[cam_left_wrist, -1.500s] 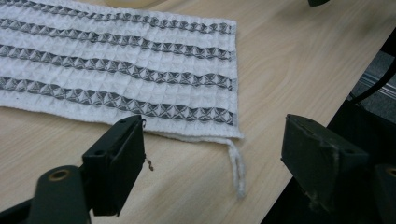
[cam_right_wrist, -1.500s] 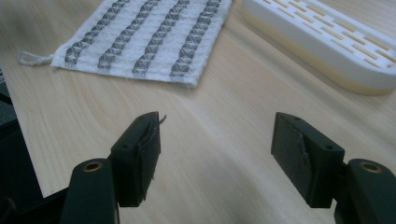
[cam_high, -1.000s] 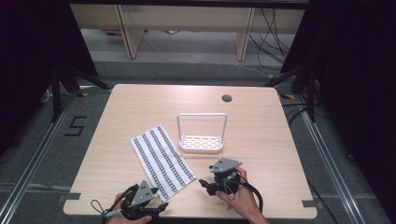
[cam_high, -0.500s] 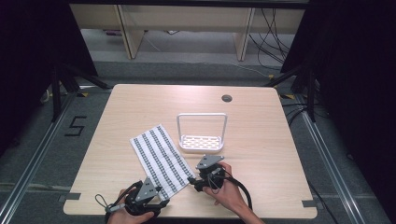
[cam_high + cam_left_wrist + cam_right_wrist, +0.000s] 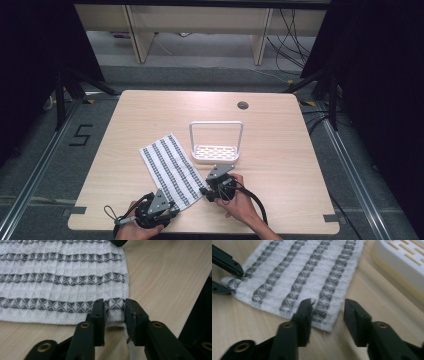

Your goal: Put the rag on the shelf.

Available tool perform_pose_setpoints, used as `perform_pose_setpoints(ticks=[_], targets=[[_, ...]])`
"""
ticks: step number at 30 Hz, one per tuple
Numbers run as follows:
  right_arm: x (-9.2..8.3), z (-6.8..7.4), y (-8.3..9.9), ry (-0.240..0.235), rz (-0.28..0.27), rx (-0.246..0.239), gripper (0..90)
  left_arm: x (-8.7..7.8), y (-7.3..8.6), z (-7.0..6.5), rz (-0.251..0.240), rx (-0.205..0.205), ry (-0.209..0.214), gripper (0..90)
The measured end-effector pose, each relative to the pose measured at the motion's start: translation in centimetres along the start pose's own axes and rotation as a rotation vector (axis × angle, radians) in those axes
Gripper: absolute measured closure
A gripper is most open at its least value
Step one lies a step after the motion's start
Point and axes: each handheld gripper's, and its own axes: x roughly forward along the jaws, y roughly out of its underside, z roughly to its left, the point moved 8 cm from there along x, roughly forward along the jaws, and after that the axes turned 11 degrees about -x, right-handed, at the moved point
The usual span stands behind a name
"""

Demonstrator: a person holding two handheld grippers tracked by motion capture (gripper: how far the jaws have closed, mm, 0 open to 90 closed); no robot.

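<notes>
A white towel with grey patterned stripes (image 5: 170,165) lies flat on the wooden table (image 5: 150,115), slanted towards the front. In the left gripper view, my left gripper (image 5: 114,307) has its jaws closed on one near corner of the towel (image 5: 62,272), and the cloth bunches between them. From above, the left gripper (image 5: 156,212) sits at the table's front edge. My right gripper (image 5: 327,307) is open over the other near corner of the towel (image 5: 307,265), one jaw above the cloth and one above bare wood. The high view shows the right gripper (image 5: 216,186) just right of the towel.
A white plastic rack with a tall handle (image 5: 216,145) stands just behind the right gripper, close to the towel's right edge; its slotted base (image 5: 402,262) is near the right jaw. A round cable hole (image 5: 243,105) lies at the table's back.
The right gripper has moved left and forward, from bare table up to the towel's near right corner. The left gripper has shifted a little to the right at the towel's near left corner.
</notes>
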Motion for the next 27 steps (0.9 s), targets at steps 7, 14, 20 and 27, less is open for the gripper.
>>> perform_pose_setpoints(ticks=[7, 14, 20, 27], targets=[[0.2, 0.4, -0.3, -0.004, -0.027, 0.002, 83.7, -0.2, -0.2, -0.1, -0.02, -0.029, 0.033, 83.5], [-1.0, 0.4, -1.2, -0.001, -0.068, -0.043, 88.3, -1.4, -1.1, 0.2, -0.066, -0.047, 0.054, 84.5], [-2.4, 0.5, -2.6, 0.0, -0.125, -0.071, 88.7, -2.4, -2.1, -0.4, -0.123, -0.103, 0.112, 84.7], [-4.7, 0.3, -5.6, 0.004, -0.192, -0.086, 88.8, -5.6, -5.1, 0.1, -0.189, -0.108, 0.149, 84.7]])
